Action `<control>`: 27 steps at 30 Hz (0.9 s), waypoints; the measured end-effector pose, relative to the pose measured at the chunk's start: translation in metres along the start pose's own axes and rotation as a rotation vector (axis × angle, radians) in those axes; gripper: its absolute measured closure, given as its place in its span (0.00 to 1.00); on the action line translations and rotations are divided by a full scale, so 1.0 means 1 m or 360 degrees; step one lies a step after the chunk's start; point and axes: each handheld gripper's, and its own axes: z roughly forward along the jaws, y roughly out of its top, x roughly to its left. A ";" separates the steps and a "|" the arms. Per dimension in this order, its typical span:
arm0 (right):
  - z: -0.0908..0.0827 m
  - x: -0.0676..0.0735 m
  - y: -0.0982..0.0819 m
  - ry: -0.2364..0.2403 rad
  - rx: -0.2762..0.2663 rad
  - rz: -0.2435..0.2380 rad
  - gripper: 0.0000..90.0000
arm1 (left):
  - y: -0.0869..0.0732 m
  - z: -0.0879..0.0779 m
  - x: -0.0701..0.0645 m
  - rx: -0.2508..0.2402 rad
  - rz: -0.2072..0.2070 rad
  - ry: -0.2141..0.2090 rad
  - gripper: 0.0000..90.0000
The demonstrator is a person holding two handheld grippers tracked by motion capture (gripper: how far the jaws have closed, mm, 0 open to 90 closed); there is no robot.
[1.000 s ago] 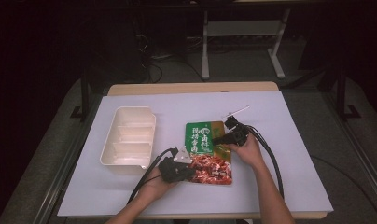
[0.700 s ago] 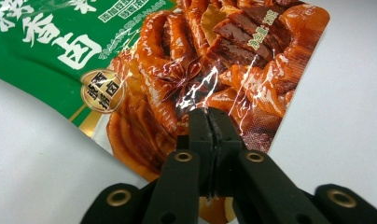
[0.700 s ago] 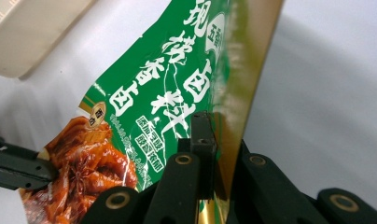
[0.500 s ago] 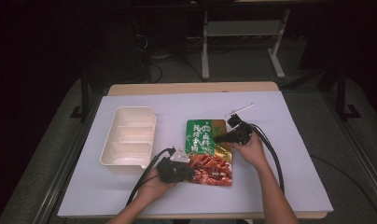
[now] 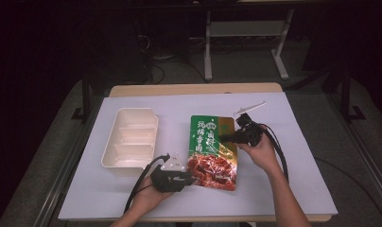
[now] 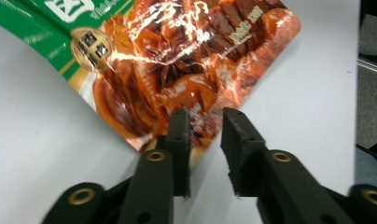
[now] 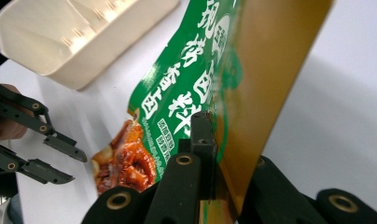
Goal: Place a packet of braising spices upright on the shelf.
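Observation:
A green and red food pouch [image 5: 212,151] lies on the white table cover [image 5: 298,156], its right edge raised. My right gripper [image 5: 225,138] is shut on that gold-backed edge [image 7: 266,70], and the pouch [image 7: 177,107] tilts up from the right gripper [image 7: 219,130]. My left gripper [image 5: 191,178] is at the pouch's near left corner. Its jaws have just been opening and stand apart [image 6: 206,114]. The red corner of the pouch [image 6: 177,60] reaches behind one fingertip [image 6: 179,126], and no pad presses on it. The left gripper [image 7: 77,167] also shows open in the right gripper view.
A cream tray with three compartments [image 5: 132,142] stands empty left of the pouch, also seen in the right gripper view [image 7: 84,32]. Black cables trail from both grippers toward the near table edge. A metal stand [image 5: 246,33] is on the dark floor behind the table.
The right gripper has risen with the pouch's right edge in it. The left gripper's jaws have opened and it has drawn back a little from the pouch's near corner.

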 end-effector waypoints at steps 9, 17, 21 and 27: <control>-0.030 0.023 0.007 -0.0009 -0.0131 -0.0097 0.99 | -0.010 -0.017 -0.014 -0.0089 0.0057 0.0025 0.67; -0.044 0.046 0.015 -0.0017 -0.0183 -0.0196 0.99 | -0.017 -0.031 -0.026 -0.0158 0.0067 0.0025 0.63; -0.049 0.055 0.019 -0.0029 -0.0213 -0.0234 0.99 | -0.018 -0.034 -0.031 -0.0166 0.0093 0.0038 0.62; -0.053 0.065 0.026 -0.0059 -0.0249 -0.0291 0.99 | -0.021 -0.042 -0.034 -0.0197 0.0093 0.0049 0.59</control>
